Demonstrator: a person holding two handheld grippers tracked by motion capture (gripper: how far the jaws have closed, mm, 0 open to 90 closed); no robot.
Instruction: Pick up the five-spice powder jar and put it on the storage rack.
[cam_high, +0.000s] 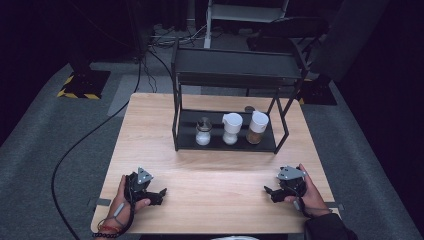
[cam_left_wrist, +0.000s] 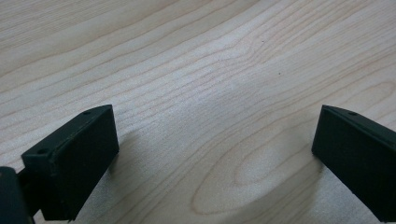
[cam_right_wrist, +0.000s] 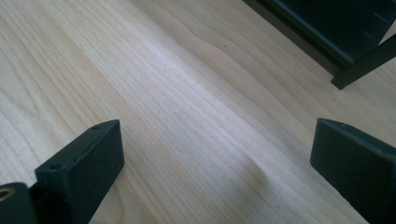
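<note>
A black two-tier metal rack (cam_high: 227, 75) stands at the back of the wooden table (cam_high: 215, 200). On its lower shelf sit a small glass jar with a metal lid (cam_high: 203, 132), a white-lidded jar of pale contents (cam_high: 231, 128) and a white-lidded jar of brown contents (cam_high: 257, 128). My left gripper (cam_high: 161, 195) rests on the table at the front left, open, with bare wood between its jaws (cam_left_wrist: 215, 154). My right gripper (cam_high: 270, 193) rests at the front right, open as well, nothing between its jaws (cam_right_wrist: 217, 168). A corner of the rack (cam_right_wrist: 336, 32) shows in the right gripper view.
A black cable (cam_high: 75, 150) runs over the grey carpet left of the table. A stand base with yellow-black tape (cam_high: 82, 82) sits at the back left. A chair (cam_high: 290, 30) and more stand feet are behind the rack.
</note>
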